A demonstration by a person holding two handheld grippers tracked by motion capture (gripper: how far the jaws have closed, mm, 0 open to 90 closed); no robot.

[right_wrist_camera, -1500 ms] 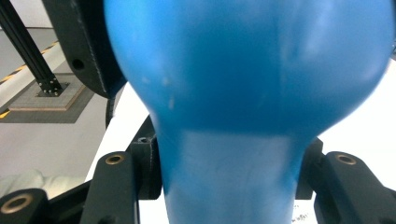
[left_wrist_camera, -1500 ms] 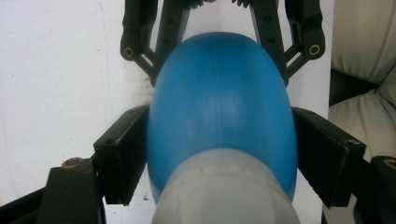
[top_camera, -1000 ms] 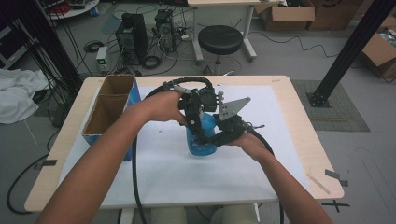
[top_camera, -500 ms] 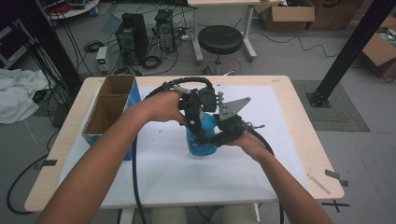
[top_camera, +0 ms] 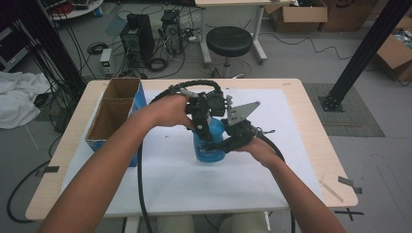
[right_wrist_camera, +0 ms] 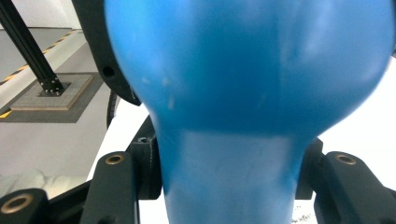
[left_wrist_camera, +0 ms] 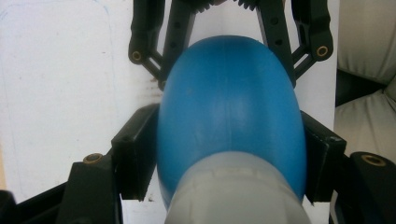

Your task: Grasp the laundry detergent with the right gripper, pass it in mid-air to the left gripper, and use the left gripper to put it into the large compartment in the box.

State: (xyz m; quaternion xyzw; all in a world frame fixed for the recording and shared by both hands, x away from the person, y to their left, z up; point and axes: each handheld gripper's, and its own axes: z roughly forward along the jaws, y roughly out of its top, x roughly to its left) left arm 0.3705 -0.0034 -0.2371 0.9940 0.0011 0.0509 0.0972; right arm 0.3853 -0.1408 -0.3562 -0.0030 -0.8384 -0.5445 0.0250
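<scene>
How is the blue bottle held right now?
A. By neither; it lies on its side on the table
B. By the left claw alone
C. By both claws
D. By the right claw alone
C: the left claw and the right claw each have their jaws pressed against the sides of the blue bottle.
</scene>
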